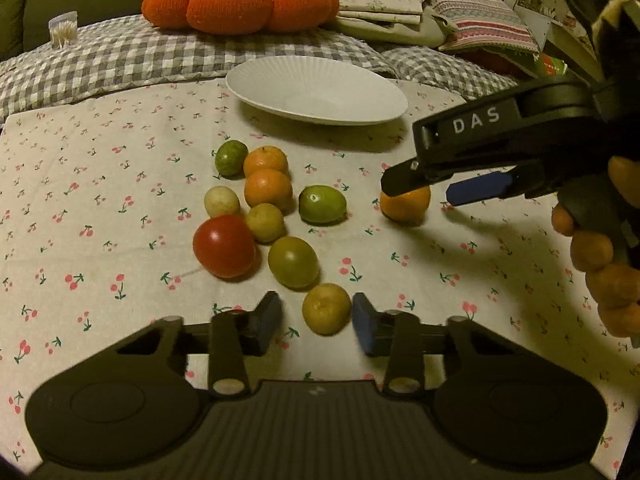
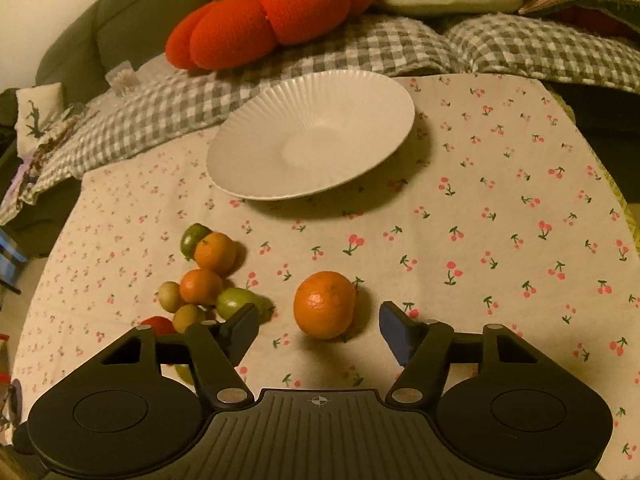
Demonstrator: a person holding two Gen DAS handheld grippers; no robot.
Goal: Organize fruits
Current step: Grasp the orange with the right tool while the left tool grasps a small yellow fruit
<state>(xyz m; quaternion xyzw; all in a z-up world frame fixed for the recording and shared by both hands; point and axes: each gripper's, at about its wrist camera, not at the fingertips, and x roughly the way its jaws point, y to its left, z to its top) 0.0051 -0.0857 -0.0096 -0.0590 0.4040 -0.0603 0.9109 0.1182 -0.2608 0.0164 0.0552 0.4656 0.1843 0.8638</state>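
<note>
Between my left gripper's (image 1: 318, 324) two blue pads lies a small yellow-brown fruit (image 1: 326, 308). The right pad is at its side and a gap shows at the left pad, so the jaws stand open. My right gripper (image 2: 318, 330) is open around a lone mandarin (image 2: 324, 304), with a gap on both sides. In the left wrist view that right gripper (image 1: 420, 192) reaches in from the right over the mandarin (image 1: 406, 206). A cluster of fruits holds a red tomato (image 1: 224, 246), two mandarins (image 1: 268, 188) and several green and pale ones (image 1: 322, 204). The white ribbed plate (image 1: 316, 92) behind them is empty.
A cherry-print cloth (image 2: 500, 220) covers the table. Behind the plate (image 2: 312, 140) lie a checked blanket (image 1: 140, 56), an orange pumpkin cushion (image 1: 240, 0) and folded cloths (image 1: 400, 4). A toothpick holder (image 1: 63, 28) stands far left. A person's hand (image 1: 592, 248) holds the right gripper.
</note>
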